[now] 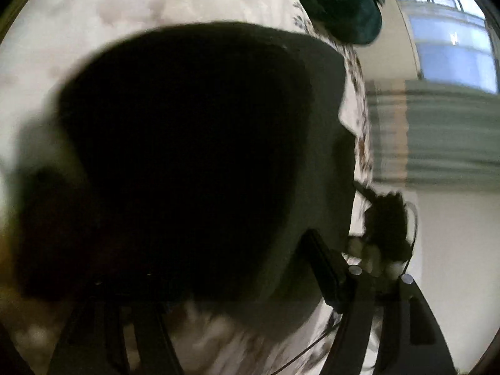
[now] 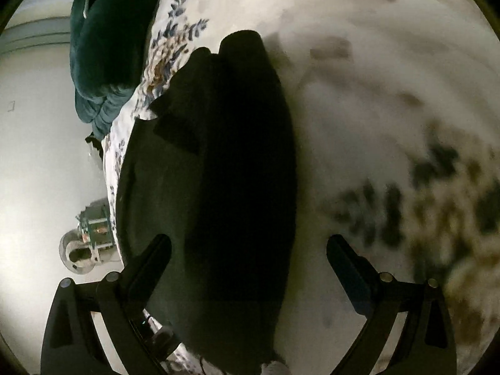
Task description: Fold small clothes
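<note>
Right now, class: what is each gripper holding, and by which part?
Right gripper: nothing, open astride the dark garment. Left gripper: cannot be told.

Garment (image 2: pixel 218 187) lies flat on the bed (image 2: pixel 359 109), near its left edge in the right wrist view. Right hand-held gripper (image 2: pixel 248 268) sits over the garment's near end, one finger on each side of it, fingers wide apart. Pillow (image 2: pixel 106 47) on the bed, far left of the garment. Floor (image 2: pixel 37 162) left of the bed. In the left wrist view the garment (image 1: pixel 187 156) sits directly before the left hand-held gripper (image 1: pixel 218 284); pillow (image 1: pixel 340 3) far right, window (image 1: pixel 450 31) behind it.
</note>
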`<state>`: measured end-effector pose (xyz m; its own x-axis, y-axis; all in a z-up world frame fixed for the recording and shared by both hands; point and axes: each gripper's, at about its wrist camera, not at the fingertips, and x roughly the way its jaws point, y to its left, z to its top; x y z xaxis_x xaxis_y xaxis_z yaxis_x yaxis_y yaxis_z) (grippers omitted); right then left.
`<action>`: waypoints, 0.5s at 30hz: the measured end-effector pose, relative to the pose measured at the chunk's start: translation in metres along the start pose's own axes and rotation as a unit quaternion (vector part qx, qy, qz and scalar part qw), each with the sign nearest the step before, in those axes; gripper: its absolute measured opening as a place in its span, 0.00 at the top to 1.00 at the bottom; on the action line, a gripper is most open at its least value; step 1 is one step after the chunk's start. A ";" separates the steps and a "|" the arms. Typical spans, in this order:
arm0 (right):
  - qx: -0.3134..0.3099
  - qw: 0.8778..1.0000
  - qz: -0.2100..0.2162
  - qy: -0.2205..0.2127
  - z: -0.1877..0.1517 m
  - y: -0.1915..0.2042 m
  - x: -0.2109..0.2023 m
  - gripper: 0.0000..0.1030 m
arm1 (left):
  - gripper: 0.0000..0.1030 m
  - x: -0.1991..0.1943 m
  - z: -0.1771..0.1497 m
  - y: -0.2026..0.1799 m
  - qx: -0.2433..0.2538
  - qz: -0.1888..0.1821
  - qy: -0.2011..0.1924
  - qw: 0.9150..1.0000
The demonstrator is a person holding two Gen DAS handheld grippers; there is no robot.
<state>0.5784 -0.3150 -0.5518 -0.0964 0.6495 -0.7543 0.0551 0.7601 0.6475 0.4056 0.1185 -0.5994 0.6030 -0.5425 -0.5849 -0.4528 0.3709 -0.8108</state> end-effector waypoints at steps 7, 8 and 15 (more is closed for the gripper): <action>0.027 0.997 0.062 -0.025 0.028 -0.007 0.012 0.01 | 0.71 0.001 0.025 -0.007 -0.042 -0.017 -0.019 0.999; 0.035 0.996 0.074 -0.040 0.029 -0.008 0.010 0.06 | 0.72 -0.001 0.027 -0.010 -0.036 -0.016 -0.018 0.999; 0.037 0.993 0.062 -0.095 -0.004 -0.005 -0.018 0.81 | 0.76 -0.015 0.044 -0.038 0.019 -0.025 0.014 0.999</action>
<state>0.5762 -0.3306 -0.5416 0.1052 0.7250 -0.6806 0.1292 0.6687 0.7323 0.4426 0.1461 -0.5609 0.6060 -0.5814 -0.5430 -0.3962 0.3712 -0.8397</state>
